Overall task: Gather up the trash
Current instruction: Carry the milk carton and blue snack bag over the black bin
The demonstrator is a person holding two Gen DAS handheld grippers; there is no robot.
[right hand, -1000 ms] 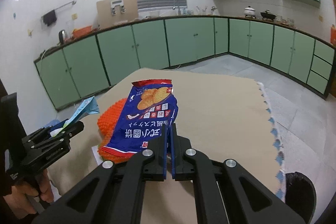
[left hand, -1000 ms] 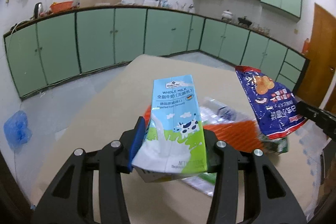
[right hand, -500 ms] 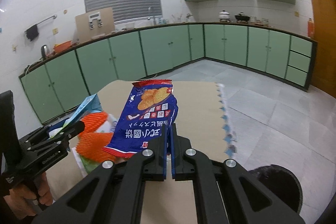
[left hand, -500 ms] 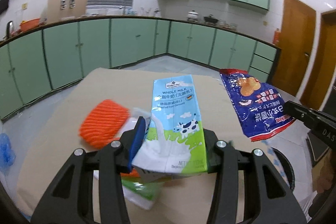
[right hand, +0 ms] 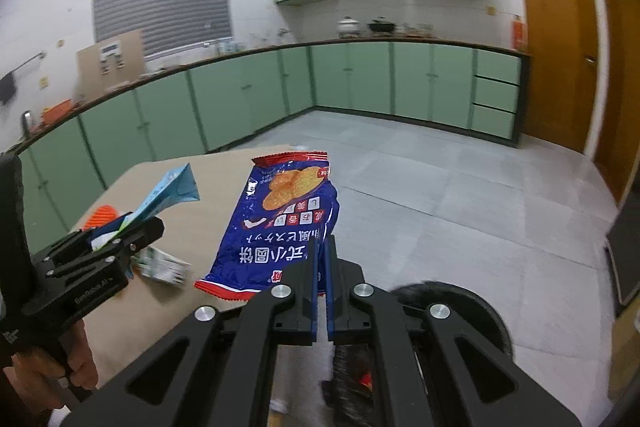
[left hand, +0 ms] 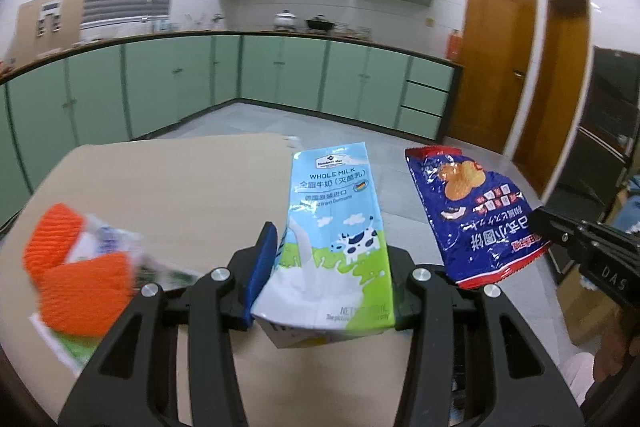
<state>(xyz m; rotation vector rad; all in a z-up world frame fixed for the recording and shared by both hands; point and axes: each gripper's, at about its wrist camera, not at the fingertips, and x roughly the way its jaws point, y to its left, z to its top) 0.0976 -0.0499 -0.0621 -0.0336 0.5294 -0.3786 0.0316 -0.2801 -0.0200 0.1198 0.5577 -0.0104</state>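
Note:
My left gripper (left hand: 326, 263) is shut on a light-blue whole-milk carton (left hand: 334, 235), held upright above the tan table (left hand: 168, 187). The same left gripper (right hand: 132, 223) and carton (right hand: 176, 187) appear at the left of the right wrist view. My right gripper (right hand: 322, 263) is shut on a dark-blue biscuit wrapper (right hand: 284, 223), which hangs over the table's right edge. That wrapper (left hand: 476, 211) also shows at the right in the left wrist view. A black trash bin (right hand: 452, 311) stands on the floor just below my right gripper.
Orange packets (left hand: 76, 267) and a white-green wrapper (right hand: 162, 265) lie on the table's left part. Green cabinets (right hand: 360, 83) line the far walls, and wooden doors (left hand: 500, 67) are at the right. A hand (right hand: 60, 367) grips the left tool.
Both grippers have swung to the right with their loads. The orange packets slid to the left of the view, and the black bin has come in under the right gripper.

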